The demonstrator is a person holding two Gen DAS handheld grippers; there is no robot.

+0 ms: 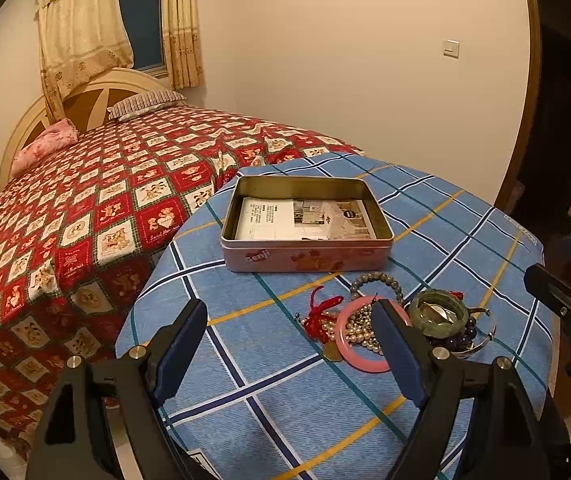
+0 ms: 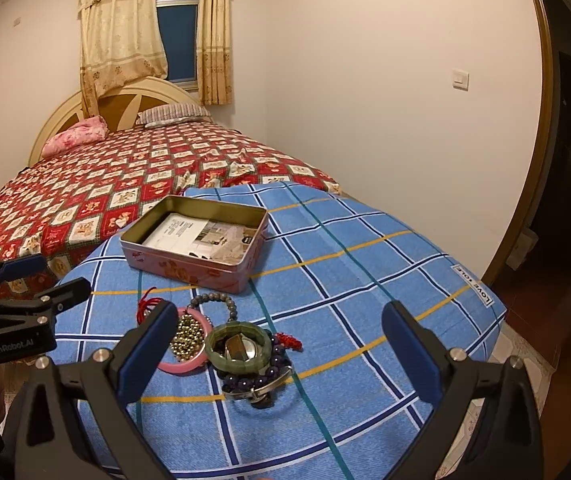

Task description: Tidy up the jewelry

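The left gripper [image 1: 291,344] and right gripper [image 2: 279,352], black-framed with blue padded fingers spread wide and holding nothing, hovered over a heap of jewelry: a smooth pink bangle [image 1: 359,338], a carved green bangle [image 2: 241,346], pearls [image 1: 355,326], a grey bead bracelet [image 1: 377,282] and dark purple beads [image 2: 253,380]. The heap lay on a blue plaid cloth [image 2: 365,280], just in front of an open rectangular pink tin [image 1: 305,260] lined with printed paper. A red patchwork bed [image 1: 85,200] adjoined the cloth's far-left edge; its right side stood open.
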